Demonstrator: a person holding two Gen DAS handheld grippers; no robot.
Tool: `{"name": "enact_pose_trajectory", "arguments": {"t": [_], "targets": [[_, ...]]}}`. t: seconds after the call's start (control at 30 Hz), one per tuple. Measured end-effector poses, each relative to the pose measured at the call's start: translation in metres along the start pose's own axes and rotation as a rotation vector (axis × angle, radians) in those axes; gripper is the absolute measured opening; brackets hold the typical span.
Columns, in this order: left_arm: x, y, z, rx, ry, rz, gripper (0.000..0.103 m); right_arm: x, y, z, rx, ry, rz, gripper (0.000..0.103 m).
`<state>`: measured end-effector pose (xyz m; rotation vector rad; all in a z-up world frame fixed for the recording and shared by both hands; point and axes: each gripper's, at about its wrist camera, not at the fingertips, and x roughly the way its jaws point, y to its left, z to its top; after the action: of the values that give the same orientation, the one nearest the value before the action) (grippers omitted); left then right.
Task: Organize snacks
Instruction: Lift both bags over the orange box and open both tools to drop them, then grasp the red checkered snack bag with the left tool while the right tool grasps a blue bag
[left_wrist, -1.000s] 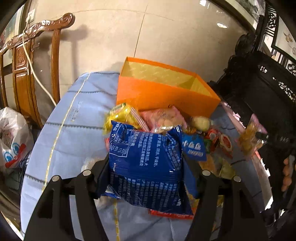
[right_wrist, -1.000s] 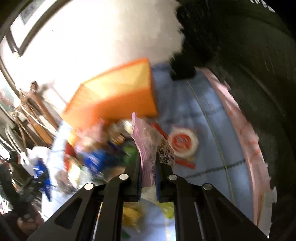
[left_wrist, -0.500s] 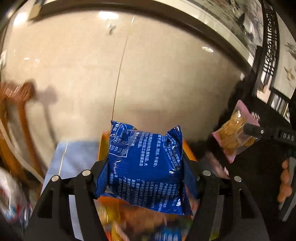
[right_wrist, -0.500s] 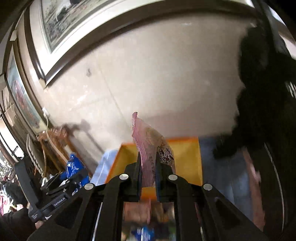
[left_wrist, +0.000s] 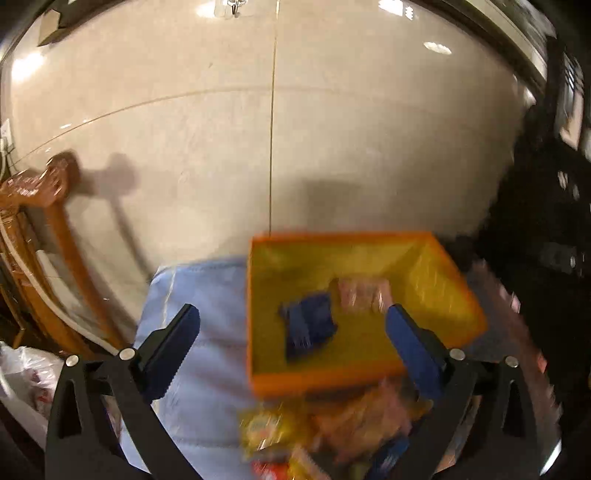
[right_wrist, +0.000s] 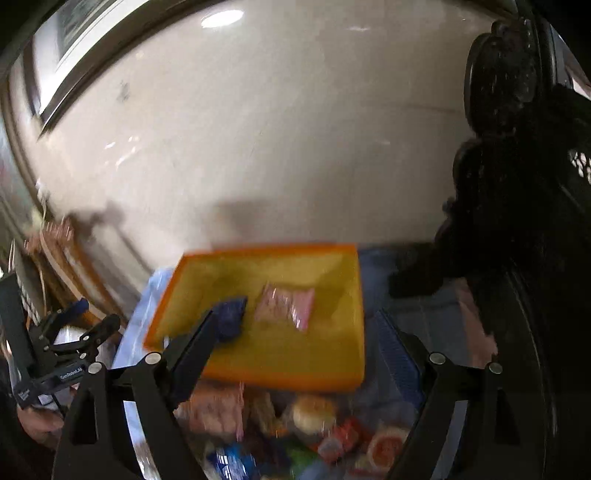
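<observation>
- Risk: both packets lie loose on the floor of the orange box (left_wrist: 362, 382); a sloppy drop of the next one could bounce off a wall or knock these askew (my guess, not seen).
- Risk: the box sits at the far part of the tabletop (left_wrist: 199, 295), with the heap of snacks (right_wrist: 295, 424) crowded against its near wall. A low reach back over that wall could catch it and shove the box.
- Risk: both views are smeared by motion, so picking a packet out of the heap is chancy until the view steadies.
- Left tool (left_wrist: 291, 336): jaws opening, spread wide, nothing between the pads. The blue packet (left_wrist: 308, 330) lies below in the box.
- Right tool (right_wrist: 299, 343): jaws opening too, also empty. The pink packet (right_wrist: 286, 304) lies in the box just right of the blue one (touching or not, cannot tell).
- Blue packet: dark, glossy, crumpled, lying at a slant, left of centre.
- Pink packet: pale, part see-through with tan pieces inside, lying flat.
- Box: orange outside, yellow inside, low walls, holding only those two.
- Heap: yellow, red, orange and blue wrappers on the pale blue cloth; most snacks not yet sorted.
</observation>
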<state>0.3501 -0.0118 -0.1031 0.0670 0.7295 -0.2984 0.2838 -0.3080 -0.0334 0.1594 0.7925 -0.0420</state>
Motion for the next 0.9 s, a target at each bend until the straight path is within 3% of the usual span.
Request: {"name": "enact_pose_trajectory", "arguments": {"t": [0.23, 0.37, 0.57, 0.8, 0.9], "targets": [[-0.045, -0.022, -0.123, 0.101, 0.049, 0.014, 0.099, -0.004, 0.020, -0.090, 0.020, 0.084, 0.053, 0.086], [-0.058, -0.042, -0.173, 0.147, 0.035, 0.084, 0.099, -0.003, 0.027, -0.143, 0.067, 0.152, 0.074, 0.086], [-0.053, -0.034, -0.183, 0.022, 0.067, 0.052, 0.099, -0.002, 0.030, -0.191, 0.102, 0.219, 0.071, 0.086], [-0.016, -0.007, -0.174, -0.205, 0.149, 0.031, 0.099, -0.002, 0.032, -0.205, 0.146, 0.219, 0.030, 0.086], [0.000, -0.016, -0.170, -0.200, 0.168, 0.028, 0.099, -0.001, 0.032, -0.209, 0.161, 0.226, 0.029, 0.086]]}}
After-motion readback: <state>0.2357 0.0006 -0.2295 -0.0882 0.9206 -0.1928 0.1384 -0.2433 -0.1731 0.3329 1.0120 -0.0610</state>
